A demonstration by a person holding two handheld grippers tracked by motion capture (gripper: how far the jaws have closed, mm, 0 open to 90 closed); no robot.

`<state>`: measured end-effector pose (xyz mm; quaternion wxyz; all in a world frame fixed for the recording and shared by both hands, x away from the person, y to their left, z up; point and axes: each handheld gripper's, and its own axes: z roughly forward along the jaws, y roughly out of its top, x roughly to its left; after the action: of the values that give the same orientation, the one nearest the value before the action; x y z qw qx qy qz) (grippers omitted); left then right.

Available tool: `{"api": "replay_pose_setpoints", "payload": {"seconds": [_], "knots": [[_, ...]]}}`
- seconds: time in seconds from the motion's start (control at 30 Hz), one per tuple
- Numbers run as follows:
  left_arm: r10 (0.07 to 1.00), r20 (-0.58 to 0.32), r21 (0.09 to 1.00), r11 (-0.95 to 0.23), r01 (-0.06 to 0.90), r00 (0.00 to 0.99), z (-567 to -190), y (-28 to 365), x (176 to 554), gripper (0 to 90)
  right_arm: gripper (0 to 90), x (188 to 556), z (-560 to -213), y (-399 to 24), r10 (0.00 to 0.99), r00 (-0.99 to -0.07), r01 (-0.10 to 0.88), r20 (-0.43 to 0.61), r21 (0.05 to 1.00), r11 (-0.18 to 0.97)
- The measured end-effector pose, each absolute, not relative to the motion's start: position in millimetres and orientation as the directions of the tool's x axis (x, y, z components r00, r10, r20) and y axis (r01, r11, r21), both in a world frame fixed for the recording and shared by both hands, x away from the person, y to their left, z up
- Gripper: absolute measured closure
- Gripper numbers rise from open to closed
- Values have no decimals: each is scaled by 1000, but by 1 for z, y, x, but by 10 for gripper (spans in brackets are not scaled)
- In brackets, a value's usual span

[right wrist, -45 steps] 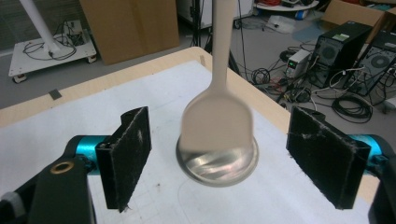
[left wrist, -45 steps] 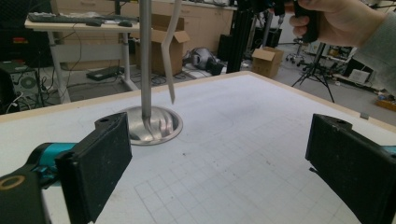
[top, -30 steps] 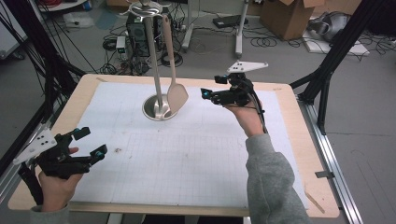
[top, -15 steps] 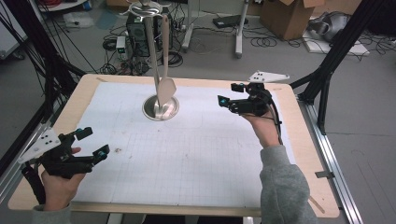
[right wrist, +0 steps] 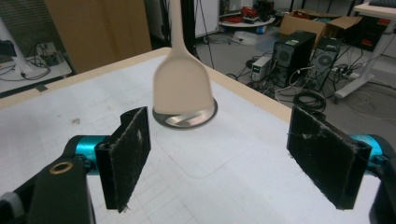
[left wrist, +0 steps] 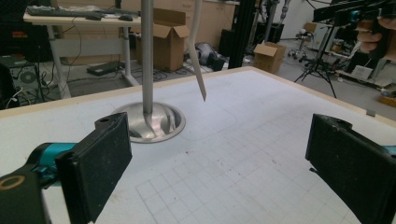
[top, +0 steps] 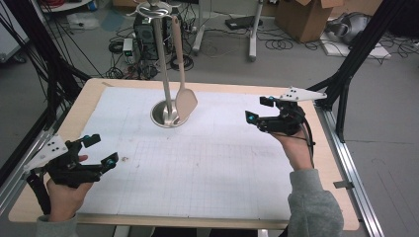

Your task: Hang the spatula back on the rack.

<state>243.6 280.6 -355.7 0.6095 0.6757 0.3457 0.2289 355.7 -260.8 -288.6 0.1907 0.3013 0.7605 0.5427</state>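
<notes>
A metal stand rises from a round steel base [top: 168, 117] [left wrist: 150, 123] [right wrist: 187, 116] at the back middle of the table. A beige spatula [top: 186, 102] [right wrist: 182, 87] hangs from the stand's top, its blade just above the base; the left gripper view catches it edge-on [left wrist: 198, 56]. My right gripper [top: 257, 109] [right wrist: 229, 158] is held open to the right of the spatula, apart from it, with nothing between its pads. My left gripper [top: 101, 149] [left wrist: 224, 172] rests open at the table's front left, also holding nothing.
A white gridded mat [top: 207, 163] covers the wooden table [top: 94, 91]. Black frame posts [top: 346, 74] stand at both sides. Beyond the far edge are cables, computer towers [right wrist: 299, 53] and cardboard boxes [top: 301, 17] on the floor.
My right gripper has drawn back to the right and slightly nearer, away from the spatula, jaws still open. The spatula blade has swung a little. The left gripper has stayed put.
</notes>
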Motion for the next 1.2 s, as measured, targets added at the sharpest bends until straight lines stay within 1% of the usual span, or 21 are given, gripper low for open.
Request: {"api": "replay_pose_setpoints", "payload": {"seconds": [0.3, 0.47, 0.8, 1.03, 1.2], "knots": [[750, -105, 982, -27, 189, 653, -357, 280, 244, 74, 184, 340, -297, -277, 669, -743, 240, 26, 943, 230], [750, -107, 981, -26, 190, 653, -357, 280, 244, 74, 166, 332, -299, -284, 675, -737, 235, 35, 950, 208], [751, -106, 981, -27, 191, 652, -358, 280, 244, 74, 159, 320, -307, -289, 689, -725, 240, 13, 942, 235], [752, -106, 982, -25, 190, 650, -357, 281, 244, 74, 159, 309, -314, -293, 716, -698, 240, 5, 944, 228], [753, -105, 982, -25, 187, 650, -357, 282, 243, 74, 159, 302, -317, -301, 740, -672, 232, 10, 952, 198]]}}
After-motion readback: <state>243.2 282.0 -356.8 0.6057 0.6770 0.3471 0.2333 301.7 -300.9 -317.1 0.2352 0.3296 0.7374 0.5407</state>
